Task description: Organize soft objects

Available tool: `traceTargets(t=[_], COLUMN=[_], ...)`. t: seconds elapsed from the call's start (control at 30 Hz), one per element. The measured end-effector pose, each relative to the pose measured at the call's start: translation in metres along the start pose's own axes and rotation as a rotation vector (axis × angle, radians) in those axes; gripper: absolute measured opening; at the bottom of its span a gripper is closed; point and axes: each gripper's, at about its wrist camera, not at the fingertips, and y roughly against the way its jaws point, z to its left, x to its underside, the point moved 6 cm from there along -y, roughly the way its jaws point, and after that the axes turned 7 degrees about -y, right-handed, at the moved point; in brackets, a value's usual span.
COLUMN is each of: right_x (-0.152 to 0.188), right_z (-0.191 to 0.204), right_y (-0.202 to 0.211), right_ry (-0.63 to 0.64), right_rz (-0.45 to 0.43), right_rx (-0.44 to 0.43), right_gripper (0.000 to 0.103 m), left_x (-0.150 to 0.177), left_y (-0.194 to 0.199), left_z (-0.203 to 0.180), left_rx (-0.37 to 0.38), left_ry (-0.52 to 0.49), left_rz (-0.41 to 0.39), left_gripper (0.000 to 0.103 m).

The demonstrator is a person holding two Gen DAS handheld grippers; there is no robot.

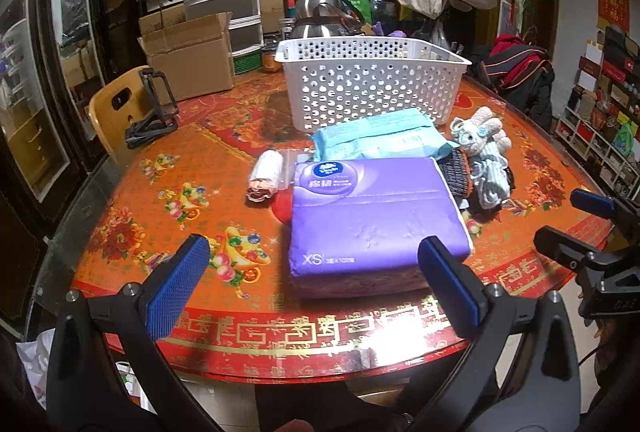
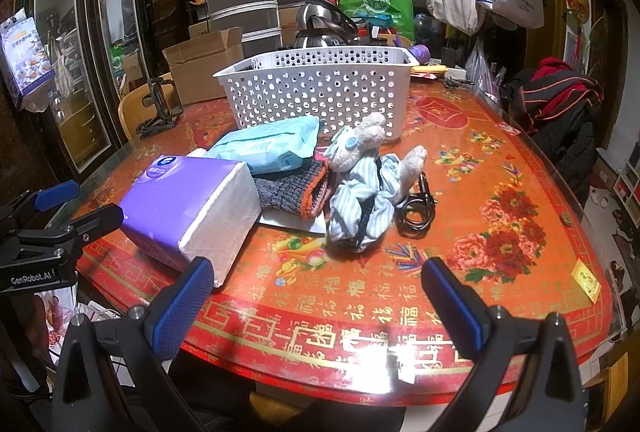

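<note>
On the red bench (image 1: 132,232) with flower pictures, a little pile of soft things sits near the middle. A purple tissue pack (image 1: 376,216) lies nearest, and a light blue wipes pack (image 1: 380,139) lies just behind it. To the right are a dark knit cloth with an orange edge (image 2: 296,187), a striped blue cloth (image 2: 360,207) and a fluffy white toy lamb (image 2: 360,143) resting on top of it. A black cord (image 2: 416,211) lies just beside the striped cloth. A white basket with holes (image 1: 368,87) stands at the far side, behind the pile. The left tongs (image 1: 316,264) are spread wide and hold nothing, close to the purple pack. The right tongs (image 2: 318,292) are spread wide too, with nothing between them.
</note>
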Motion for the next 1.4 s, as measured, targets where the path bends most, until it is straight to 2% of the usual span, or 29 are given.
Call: traceTargets(t=[0.13, 0.27, 0.3, 0.4, 0.47, 0.5, 0.67, 0.73, 0.83, 0.97, 1.03, 1.17, 1.4], right_x=[0.000, -0.009, -0.013, -0.022, -0.024, -0.026, -0.035, -0.035, -0.037, -0.041, -0.042, -0.040, -0.044], right_z=[0.000, -0.009, -0.017, -0.046, -0.061, -0.066, -0.100, -0.107, -0.113, -0.118, -0.118, -0.115, -0.112], right_y=[0.000, 0.003, 0.002, -0.003, -0.017, -0.021, -0.060, -0.071, -0.084, -0.097, -0.101, -0.109, -0.119], right_ry=[0.003, -0.017, -0.040, -0.027, -0.023, -0.038, -0.135, -0.135, -0.136, -0.119, -0.108, -0.089, -0.070], right_rz=[-0.005, -0.060, -0.080, -0.166, -0.107, -0.095, 0.011, 0.038, 0.067, 0.088, 0.107, 0.137, 0.151], right_rx=[-0.001, -0.027, -0.006, 0.148, 0.176, 0.155, 0.109, 0.119, 0.103, 0.100, 0.093, 0.084, 0.080], right_gripper=[0.103, 0.103, 0.103, 0.103, 0.103, 0.103, 0.102, 0.082, 0.066, 0.048, 0.033, 0.033, 0.033], left_x=[0.000, -0.003, -0.004, -0.009, -0.012, -0.014, -0.012, -0.014, -0.021, -0.030, -0.032, -0.036, -0.041], left_y=[-0.001, 0.000, -0.001, -0.004, -0.011, -0.018, -0.060, -0.075, -0.090, -0.115, -0.126, -0.140, -0.157], left_z=[0.000, 0.012, 0.018, 0.040, 0.054, 0.063, 0.089, 0.096, 0.102, 0.107, 0.110, 0.118, 0.109], left_rx=[0.011, 0.009, 0.016, 0.026, 0.023, 0.016, -0.011, -0.001, 0.048, 0.051, 0.070, 0.062, 0.078], left_ry=[0.005, 0.035, 0.052, 0.110, 0.129, 0.143, 0.131, 0.128, 0.129, 0.111, 0.126, 0.151, 0.106], left_rz=[0.002, -0.024, -0.029, -0.061, -0.064, -0.054, 0.069, 0.092, 0.093, 0.114, 0.118, 0.114, 0.126], left_gripper=[0.103, 0.103, 0.103, 0.103, 0.103, 0.103, 0.103, 0.103, 0.103, 0.103, 0.103, 0.102, 0.098])
